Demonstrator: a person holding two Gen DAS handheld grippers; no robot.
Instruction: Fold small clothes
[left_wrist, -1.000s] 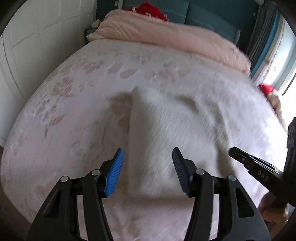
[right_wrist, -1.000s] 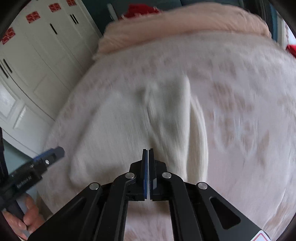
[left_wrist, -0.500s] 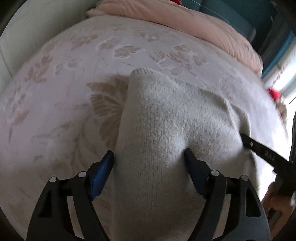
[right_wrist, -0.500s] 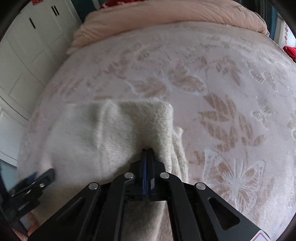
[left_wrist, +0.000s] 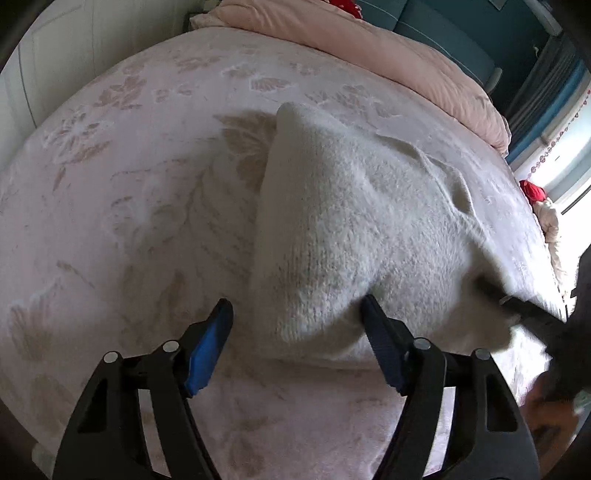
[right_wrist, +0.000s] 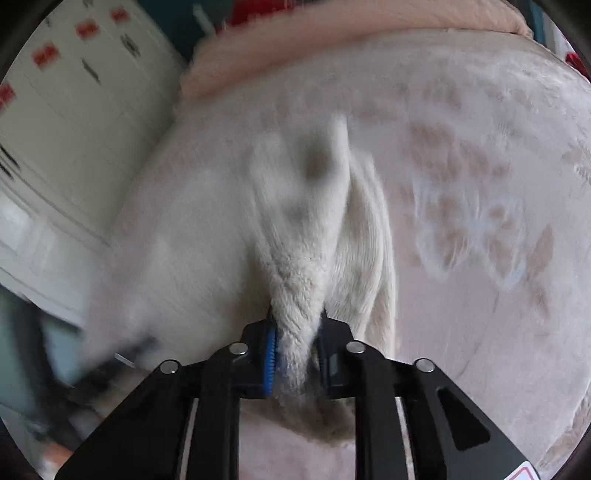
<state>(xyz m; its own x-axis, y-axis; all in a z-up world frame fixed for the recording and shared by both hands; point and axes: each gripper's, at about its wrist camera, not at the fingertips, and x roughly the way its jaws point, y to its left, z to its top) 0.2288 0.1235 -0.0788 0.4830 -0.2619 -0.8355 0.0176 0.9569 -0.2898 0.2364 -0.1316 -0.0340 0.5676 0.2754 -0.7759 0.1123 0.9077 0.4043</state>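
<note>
A small white knitted garment (left_wrist: 351, 229) lies folded on the pink floral bedspread (left_wrist: 129, 206). My left gripper (left_wrist: 297, 325) is open, its blue-padded fingers straddling the garment's near left corner without closing on it. My right gripper (right_wrist: 295, 350) is shut on a bunched fold of the same garment (right_wrist: 295, 236) at its near edge, lifting it; this view is blurred by motion. The right gripper also shows at the right edge of the left wrist view (left_wrist: 524, 314), dug into the garment's right side.
A rolled pink duvet (left_wrist: 369, 48) lies across the head of the bed. White wardrobe doors (right_wrist: 55, 122) stand to the left. A red and white object (left_wrist: 539, 206) sits at the bed's right edge by a bright window.
My right gripper, shut and empty before, now grips a fold of the garment and pulls it up. My left gripper has drawn back toward the garment's near corner, still open.
</note>
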